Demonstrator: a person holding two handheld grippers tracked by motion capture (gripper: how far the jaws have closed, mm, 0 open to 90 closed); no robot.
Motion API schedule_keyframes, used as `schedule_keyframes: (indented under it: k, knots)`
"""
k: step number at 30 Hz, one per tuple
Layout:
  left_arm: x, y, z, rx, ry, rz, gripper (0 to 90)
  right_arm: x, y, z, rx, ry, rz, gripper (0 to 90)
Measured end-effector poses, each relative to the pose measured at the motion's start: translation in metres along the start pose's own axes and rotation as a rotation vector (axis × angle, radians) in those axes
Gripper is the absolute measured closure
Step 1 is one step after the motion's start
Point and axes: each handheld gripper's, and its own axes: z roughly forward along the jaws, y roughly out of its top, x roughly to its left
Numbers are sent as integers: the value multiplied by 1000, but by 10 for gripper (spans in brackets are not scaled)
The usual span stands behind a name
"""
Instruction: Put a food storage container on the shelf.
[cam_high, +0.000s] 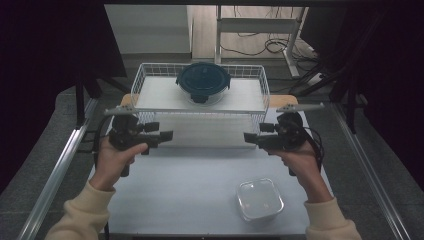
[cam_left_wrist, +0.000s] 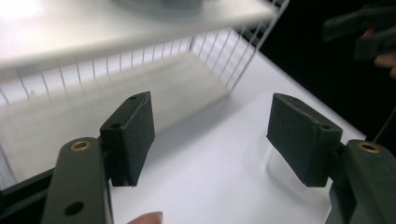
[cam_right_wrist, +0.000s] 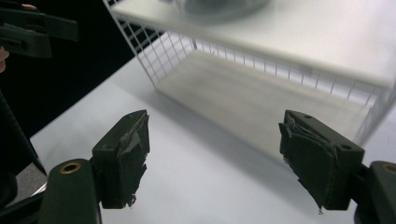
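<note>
A white wire basket (cam_high: 200, 107) with a solid white shelf on top stands at the far middle of the counter (cam_high: 200, 185), its near corners flanked by the left gripper (cam_high: 167, 135) and right gripper (cam_high: 248, 136), both wide apart and holding nothing.

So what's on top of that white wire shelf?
A round container with a dark blue lid sits on the shelf, toward its back. The lid hides its contents. The lower level looks bare in both gripper views.
</note>
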Motion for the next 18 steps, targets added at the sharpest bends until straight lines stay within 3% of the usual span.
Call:
schedule_keyframes:
  k: [1, 5, 9, 14, 18]
  knots:
    - [-2, -11, 1, -1, 17, -1, 313, -1, -6, 0, -3, -1, 2, 242]
    - [-3, -36, 6, 24, 4, -16, 338, -5, -35, -3, 3, -9, 19, 251]
    - [1, -58, 11, 55, 44, -26, 332, -9, -61, -5, 18, -33, 27, 257]
    - [10, -75, 17, 97, 78, -42, 310, -18, -87, -5, 56, -51, 57, 273]
    - [13, -84, 18, 131, 103, -29, 299, -24, -98, -7, 81, -65, 71, 289]
